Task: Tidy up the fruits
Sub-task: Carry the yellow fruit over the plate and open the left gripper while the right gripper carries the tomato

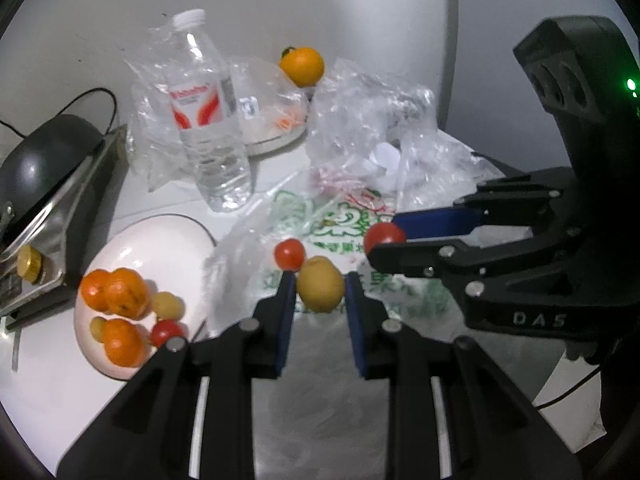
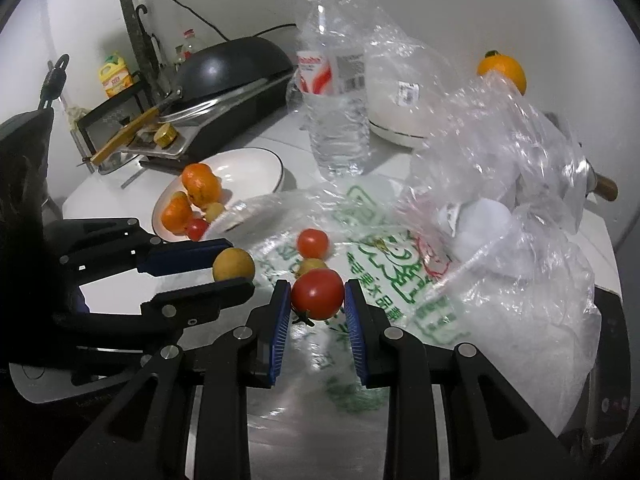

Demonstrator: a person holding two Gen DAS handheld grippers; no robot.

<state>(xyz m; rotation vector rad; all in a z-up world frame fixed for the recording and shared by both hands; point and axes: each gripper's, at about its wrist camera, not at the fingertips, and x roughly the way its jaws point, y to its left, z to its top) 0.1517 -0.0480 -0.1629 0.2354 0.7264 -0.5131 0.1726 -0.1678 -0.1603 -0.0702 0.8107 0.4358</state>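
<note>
Left gripper (image 1: 320, 280) is clamped on a small yellow fruit (image 1: 321, 284), and right gripper (image 2: 317, 294) is clamped on a red tomato (image 2: 317, 294); both fruits are held between the blue pads just above the printed plastic bag (image 1: 340, 236), which is spread flat on the white counter (image 1: 48, 384). Judged from this arrangement, the sorting is partly complete. Largest of the collecting vessels, the white bowl (image 2: 256, 168) with a dark rim, already contains three mandarins (image 1: 120, 292), two small yellow fruits and one red tomato, all gathered on its near side. Remaining on the printed bag are a second tomato (image 2: 313, 242) and, just behind the held tomato in the right wrist view, another small yellow fruit (image 2: 310, 266). A single orange (image 1: 302, 65) sits well apart at the back, beside the covered white dish (image 1: 276, 136). The two held fruits presumably go to the bowl next, with the loose ones to follow. Several items are uncertain: the crumpled clear bags (image 2: 500, 168) at the right enclose pale rounded objects that cannot be identified, and whether more fruit lies beneath them cannot be told. The water bottle (image 1: 208, 120) partly masks the covered dish, and lens distortion blurs the frame edges.
</note>
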